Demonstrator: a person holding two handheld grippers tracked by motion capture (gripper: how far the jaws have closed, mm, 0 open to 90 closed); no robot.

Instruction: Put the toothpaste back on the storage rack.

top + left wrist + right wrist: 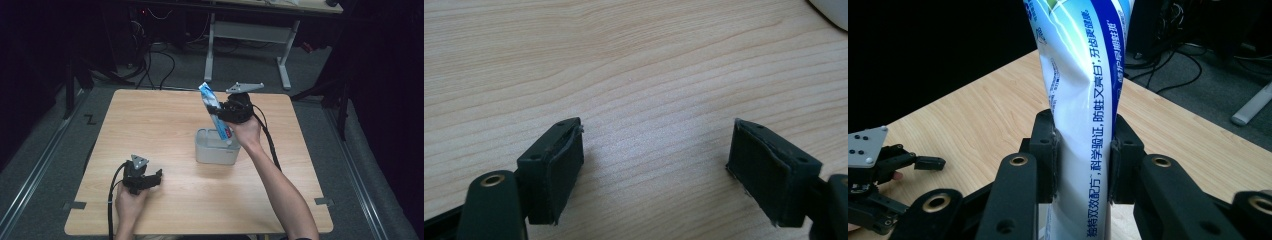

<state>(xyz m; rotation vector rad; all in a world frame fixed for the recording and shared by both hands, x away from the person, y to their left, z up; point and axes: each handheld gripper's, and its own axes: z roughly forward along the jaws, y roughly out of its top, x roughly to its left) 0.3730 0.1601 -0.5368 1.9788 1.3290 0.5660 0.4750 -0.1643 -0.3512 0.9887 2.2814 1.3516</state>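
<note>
My right gripper [223,116] is shut on a white and blue toothpaste tube [215,113], held tilted over a clear plastic box [216,155] at the table's middle; the tube's lower end reaches into the box. In the right gripper view the tube [1083,100] stands between the two black pads [1047,157], squeezed at its middle. My left gripper [152,179] rests near the table's front left, held by a hand. In the left gripper view its jaws stand wide apart over bare wood, with the left gripper [656,167] open and nothing between the pads.
The wooden table [150,130] is bare around the box. A white rounded edge [831,10] shows at the top right of the left gripper view. Behind the table stand a white desk frame [250,35] and cables on the floor.
</note>
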